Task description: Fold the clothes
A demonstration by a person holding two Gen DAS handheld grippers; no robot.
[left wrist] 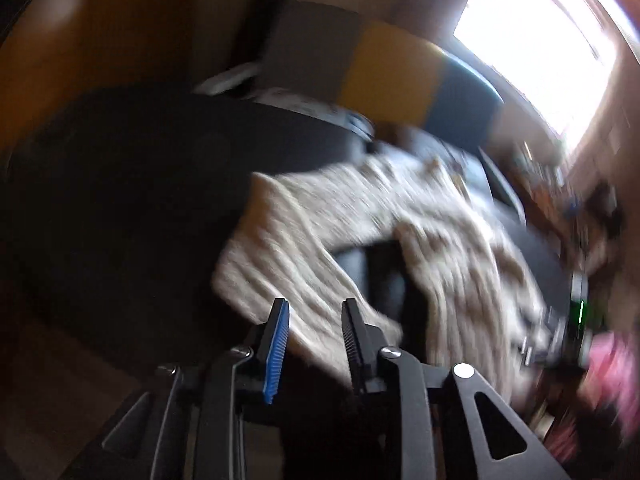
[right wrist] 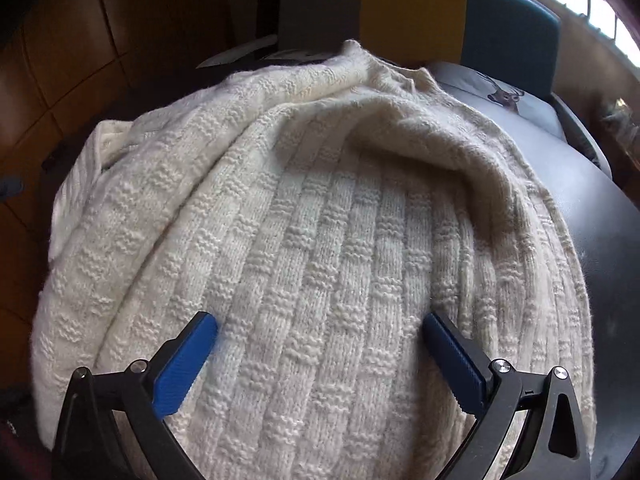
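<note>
Cream knit sweater [right wrist: 320, 240] under wide-open right claw [right wrist: 320, 340], left claw [left wrist: 316, 316] parted, empty, table [right wrist: 600, 220].

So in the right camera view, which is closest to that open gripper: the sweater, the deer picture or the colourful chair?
From the right gripper:
1. Sweater: right under and between its open fingers, spread over the table.
2. Deer picture: beyond the sweater's collar, up and to the right.
3. Chair: farthest, standing behind the table at the top.
</note>
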